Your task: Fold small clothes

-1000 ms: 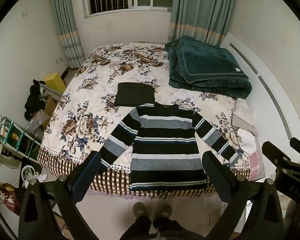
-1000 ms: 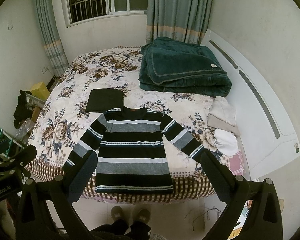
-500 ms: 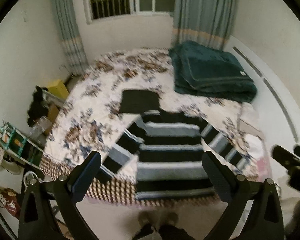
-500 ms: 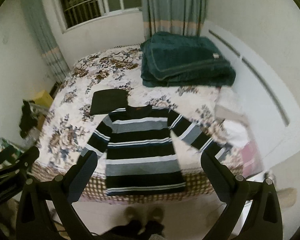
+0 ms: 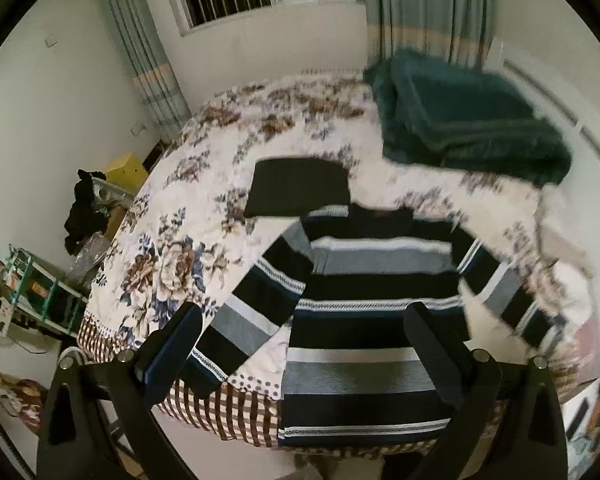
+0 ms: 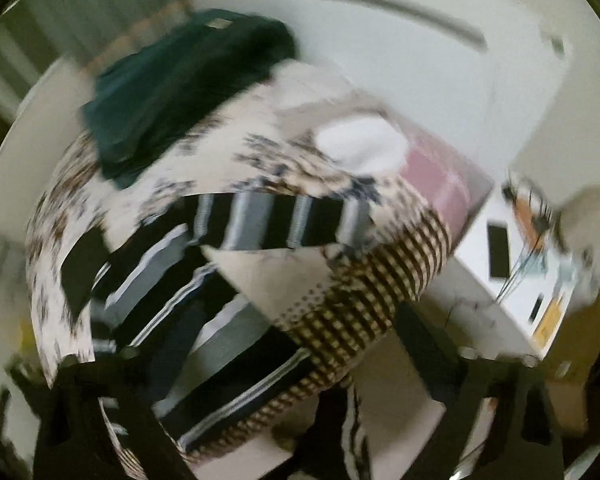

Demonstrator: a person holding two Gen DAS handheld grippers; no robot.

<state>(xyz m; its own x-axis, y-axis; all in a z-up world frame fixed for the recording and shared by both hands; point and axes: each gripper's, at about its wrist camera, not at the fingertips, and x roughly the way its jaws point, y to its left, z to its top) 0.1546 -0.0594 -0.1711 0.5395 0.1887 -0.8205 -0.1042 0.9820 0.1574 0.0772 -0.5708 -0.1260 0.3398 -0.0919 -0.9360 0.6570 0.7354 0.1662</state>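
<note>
A black, grey and white striped sweater point(image 5: 376, 300) lies flat on the floral bed point(image 5: 172, 264), hem at the near edge, sleeves spread. A folded dark garment point(image 5: 298, 192) lies just beyond its collar. My left gripper point(image 5: 304, 344) is open and empty, above the sweater's lower left part and left sleeve. In the blurred, tilted right wrist view the sweater's right sleeve point(image 6: 276, 220) runs across the bed corner. My right gripper point(image 6: 300, 344) is open and empty, near the bed's right front corner.
A folded dark green blanket point(image 5: 464, 120) lies at the bed's far right. White and beige clothes point(image 6: 360, 144) sit by the right edge. A white nightstand point(image 6: 512, 264) with small items stands to the right. Shelves and clutter point(image 5: 40, 280) stand on the left.
Both grippers have moved down and closer to the bed. The right gripper has swung and tilted toward the sweater's right sleeve and bed corner. The sweater has not moved.
</note>
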